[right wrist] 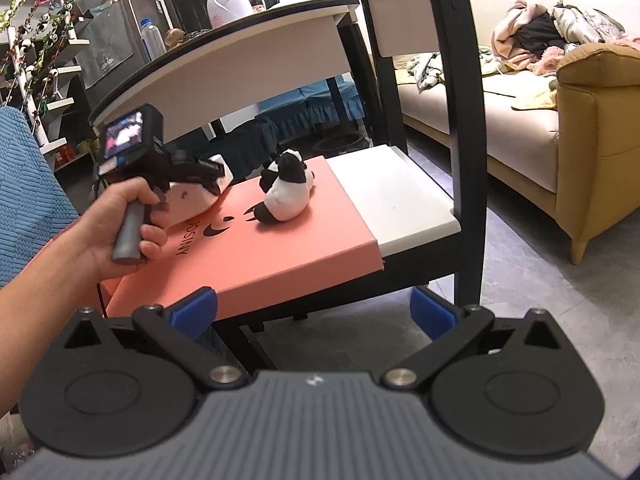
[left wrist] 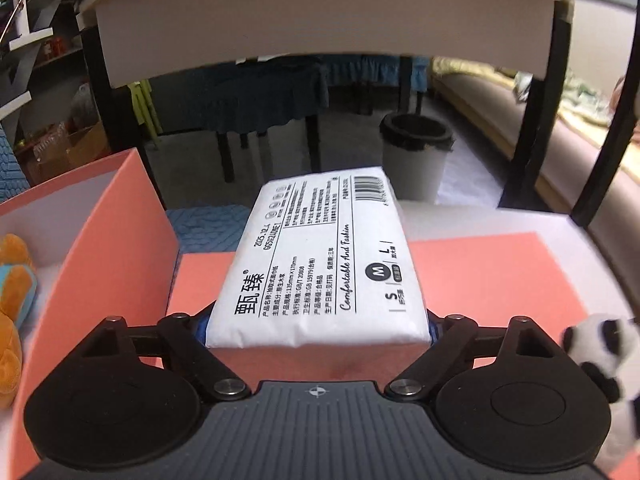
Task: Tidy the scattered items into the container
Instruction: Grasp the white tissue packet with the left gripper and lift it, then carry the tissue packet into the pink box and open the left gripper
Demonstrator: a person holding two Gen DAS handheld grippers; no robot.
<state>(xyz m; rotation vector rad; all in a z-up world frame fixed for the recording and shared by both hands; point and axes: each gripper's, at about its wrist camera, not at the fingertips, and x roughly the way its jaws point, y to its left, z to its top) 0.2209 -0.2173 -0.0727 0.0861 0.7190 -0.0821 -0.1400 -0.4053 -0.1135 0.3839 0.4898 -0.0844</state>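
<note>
Nearest the left wrist lens, the left gripper (left wrist: 318, 326) had its jaws closed on the near end of a white tissue pack (left wrist: 320, 264), whose printed face lay upward and whose far end stuck out toward the chair back. By that grip the pack seemed to be carried rather than resting, probably on its way to the open coral box (left wrist: 116, 240) just to the left, whose white inside already held an orange plush toy (left wrist: 14, 304). Below the pack lay the flat coral lid (left wrist: 496, 280), serving as a tray on the white chair seat (right wrist: 392, 196). A panda plush (right wrist: 286, 190) sat on that lid, not yet collected.

The right wrist view showed what the left could not: the person's hand (right wrist: 124, 220) on the left gripper's handle, the whole panda rather than a sliver at the frame edge, and the lid's printed logo. It missed the box's interior and the orange toy. The right gripper (right wrist: 314, 312) hung in front of the chair, its blue pads well apart and holding nothing, likely waiting for the panda.
</note>
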